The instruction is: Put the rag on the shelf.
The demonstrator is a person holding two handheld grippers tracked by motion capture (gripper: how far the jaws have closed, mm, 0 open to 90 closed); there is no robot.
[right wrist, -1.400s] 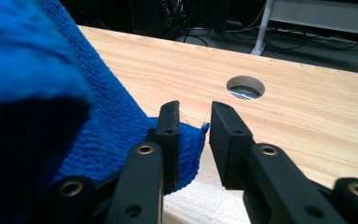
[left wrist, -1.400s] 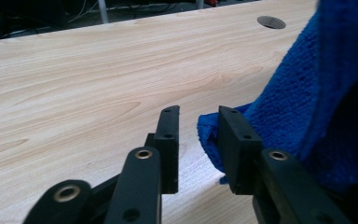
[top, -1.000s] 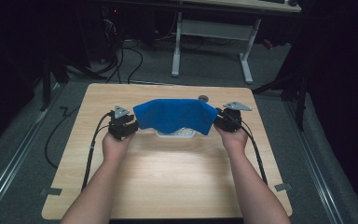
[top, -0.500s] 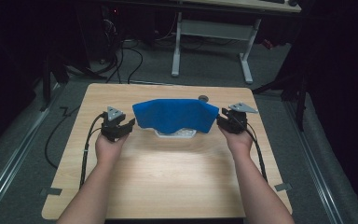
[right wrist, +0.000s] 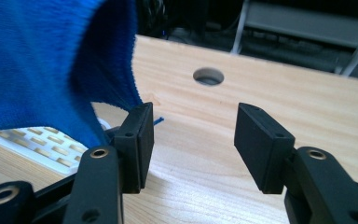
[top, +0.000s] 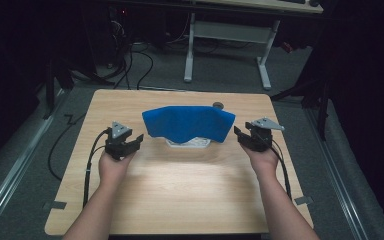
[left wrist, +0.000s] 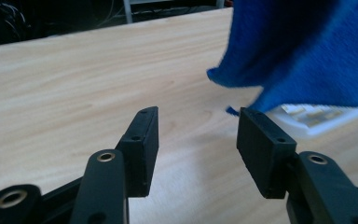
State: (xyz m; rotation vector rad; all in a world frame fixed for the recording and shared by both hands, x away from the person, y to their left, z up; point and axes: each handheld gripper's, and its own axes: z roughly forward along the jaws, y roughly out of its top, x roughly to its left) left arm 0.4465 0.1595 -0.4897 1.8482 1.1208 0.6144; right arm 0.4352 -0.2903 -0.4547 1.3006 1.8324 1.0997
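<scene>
On the wooden table point(top: 180, 190): a blue cloth point(top: 187, 122) draped over a white slotted tray point(top: 189, 143), one gripper at each end.

Left gripper point(top: 130, 142) stands just beside the cloth's left edge, jaws apart and empty, judged ready to take or just clear of that corner; right gripper point(top: 244, 136) mirrors it, jaws likewise apart. High view gives the symmetric layout and both forearms; left gripper view shows the hanging corner's fold; right gripper view shows the tray's slots point(right wrist: 42, 140) and a round hole point(right wrist: 208, 76) in the tabletop.

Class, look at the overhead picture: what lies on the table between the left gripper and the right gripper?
In the high view, a blue cloth draped over a white slotted object lies between the left gripper and right gripper.
</scene>
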